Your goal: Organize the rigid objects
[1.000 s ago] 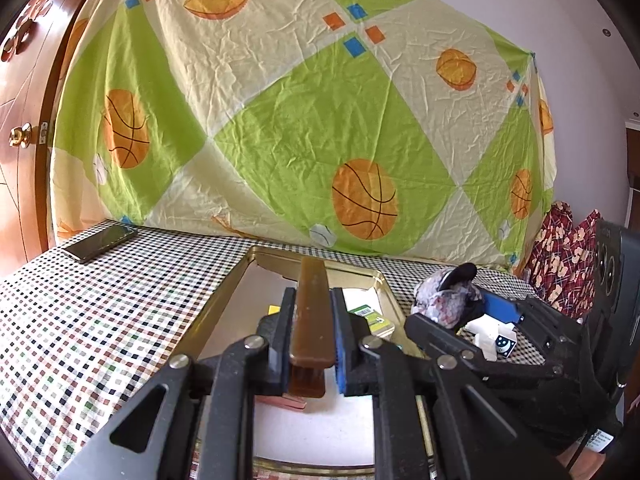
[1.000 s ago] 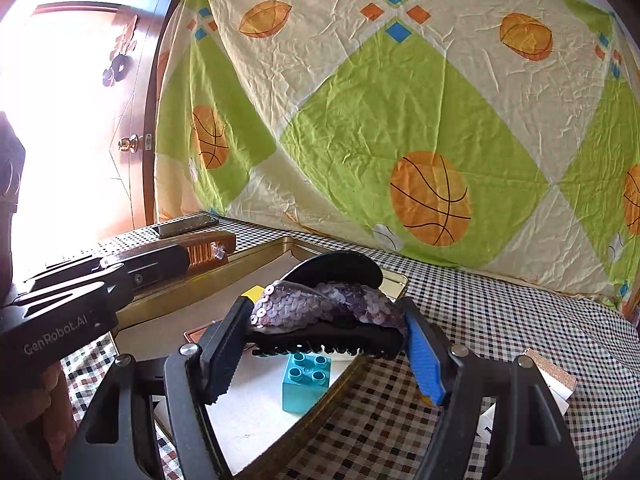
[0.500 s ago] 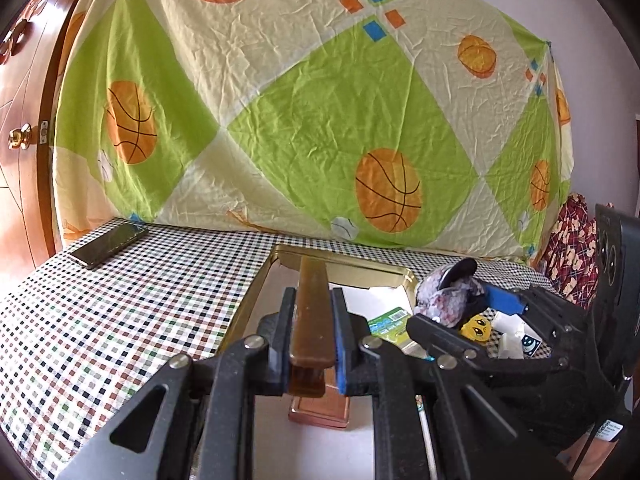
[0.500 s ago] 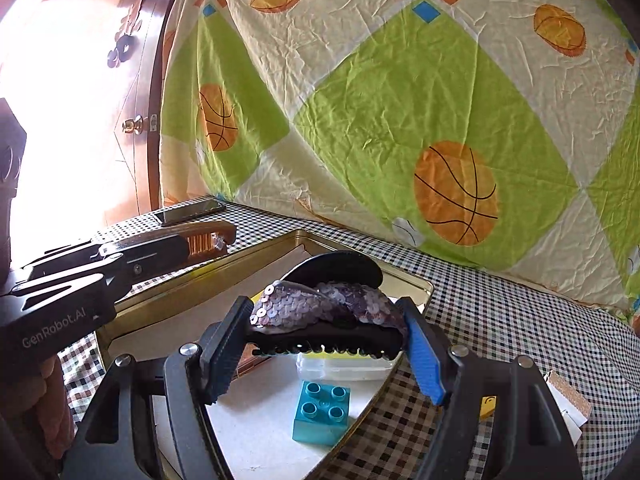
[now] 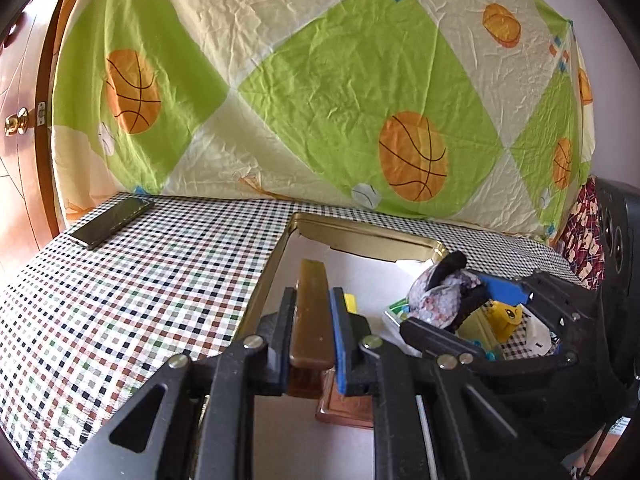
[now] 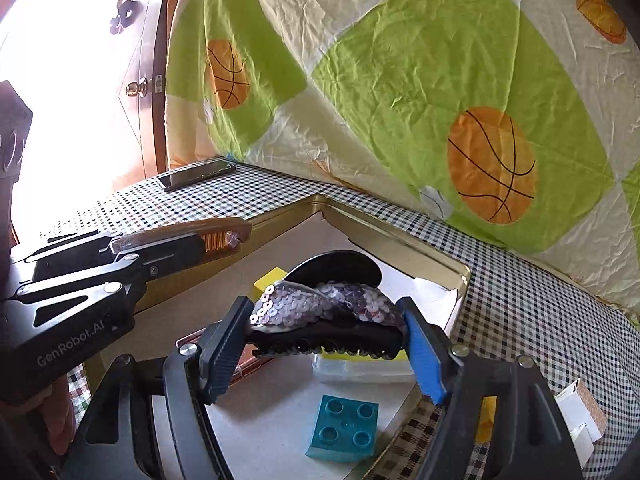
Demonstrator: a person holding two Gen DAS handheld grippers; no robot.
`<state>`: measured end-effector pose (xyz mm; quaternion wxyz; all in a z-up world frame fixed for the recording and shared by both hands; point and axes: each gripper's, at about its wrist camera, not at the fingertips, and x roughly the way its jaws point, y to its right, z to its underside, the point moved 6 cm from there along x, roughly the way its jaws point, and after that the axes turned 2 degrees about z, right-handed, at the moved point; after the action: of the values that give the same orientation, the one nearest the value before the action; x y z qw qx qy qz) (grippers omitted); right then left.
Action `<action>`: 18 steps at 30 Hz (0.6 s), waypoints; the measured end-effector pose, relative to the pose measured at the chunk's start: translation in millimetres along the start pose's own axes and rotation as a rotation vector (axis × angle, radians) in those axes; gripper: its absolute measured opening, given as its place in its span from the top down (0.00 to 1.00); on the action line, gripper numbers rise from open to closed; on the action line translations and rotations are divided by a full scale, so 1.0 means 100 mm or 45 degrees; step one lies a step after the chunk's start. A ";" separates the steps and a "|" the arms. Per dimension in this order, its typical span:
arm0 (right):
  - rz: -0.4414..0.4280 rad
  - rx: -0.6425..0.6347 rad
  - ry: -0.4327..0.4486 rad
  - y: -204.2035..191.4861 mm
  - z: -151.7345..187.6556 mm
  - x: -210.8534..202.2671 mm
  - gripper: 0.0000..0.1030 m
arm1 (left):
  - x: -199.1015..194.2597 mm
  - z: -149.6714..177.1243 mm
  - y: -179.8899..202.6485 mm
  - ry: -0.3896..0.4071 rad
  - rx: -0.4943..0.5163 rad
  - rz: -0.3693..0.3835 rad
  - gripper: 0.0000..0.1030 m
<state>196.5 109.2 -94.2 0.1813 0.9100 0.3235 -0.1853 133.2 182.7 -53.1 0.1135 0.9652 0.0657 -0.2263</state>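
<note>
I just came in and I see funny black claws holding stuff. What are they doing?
A person is tidying small things into a gold tray on a checkered table. The left gripper is clamped on a brown comb, held above the tray. The right gripper is clamped on a sequined hair clip, also above the tray. A teal building block and a clear box already lie in the tray. A phone lies on the table off to the side.

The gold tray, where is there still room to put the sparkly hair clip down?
Bare floor shows at the far end of the gold tray, between the yellow block and the back rim. The near end is crowded: teal brick, clear box, copper-coloured piece.
</note>
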 end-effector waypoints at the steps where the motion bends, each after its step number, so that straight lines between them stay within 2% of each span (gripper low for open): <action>1: 0.006 0.005 0.008 0.01 0.00 -0.01 0.27 | 0.00 0.01 0.00 -0.002 -0.005 0.004 0.81; 4: 0.022 0.018 0.017 0.05 0.03 -0.05 0.23 | -0.04 0.01 0.00 0.019 -0.007 -0.010 0.55; 6: 0.034 0.035 0.030 0.10 0.06 -0.10 0.22 | -0.10 0.00 0.01 0.053 -0.008 -0.030 0.32; 10: 0.069 0.070 0.082 0.30 0.16 -0.33 0.22 | -0.18 0.04 0.08 0.074 -0.008 -0.037 0.25; 12: 0.101 0.109 0.110 0.46 0.24 -0.47 0.22 | -0.22 0.05 0.15 0.085 -0.006 -0.036 0.16; 17: 0.211 0.259 0.132 1.02 0.51 -0.80 0.22 | -0.28 0.10 0.51 0.105 0.033 0.035 0.13; 18: 0.243 0.295 0.129 1.15 0.58 -0.85 0.22 | -0.28 0.11 0.60 0.104 0.044 0.053 0.10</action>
<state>197.8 -44.6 -81.5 0.0753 0.9596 0.2208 -0.1573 114.4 119.6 -38.5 0.0987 0.9766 0.0463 -0.1853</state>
